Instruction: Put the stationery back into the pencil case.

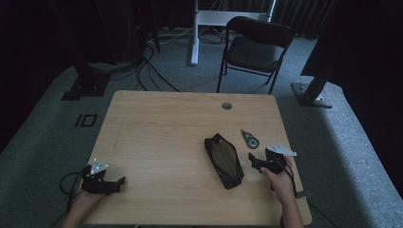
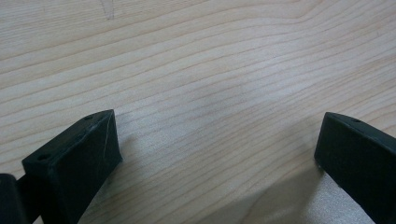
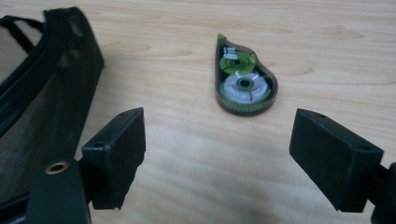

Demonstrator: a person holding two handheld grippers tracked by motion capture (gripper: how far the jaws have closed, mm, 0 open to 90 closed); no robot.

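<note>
Wooden desk (image 1: 161, 142): black mesh pouch (image 1: 224, 160) right of centre, correction-tape dispenser (image 3: 243, 81) beside it. Right tongs (image 3: 217, 154) jaws apart, facing dispenser. Left tongs (image 2: 217, 154) jaws apart, over bare near-left corner.

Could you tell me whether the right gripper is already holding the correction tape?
No, the correction tape lies free on the table, beyond the right gripper, whose jaws stand wide open.

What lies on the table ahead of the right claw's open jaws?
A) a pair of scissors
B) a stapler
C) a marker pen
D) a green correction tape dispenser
D: in the right gripper view the green correction tape dispenser lies flat on the table beyond the right claw, beside the black mesh pouch.
</note>
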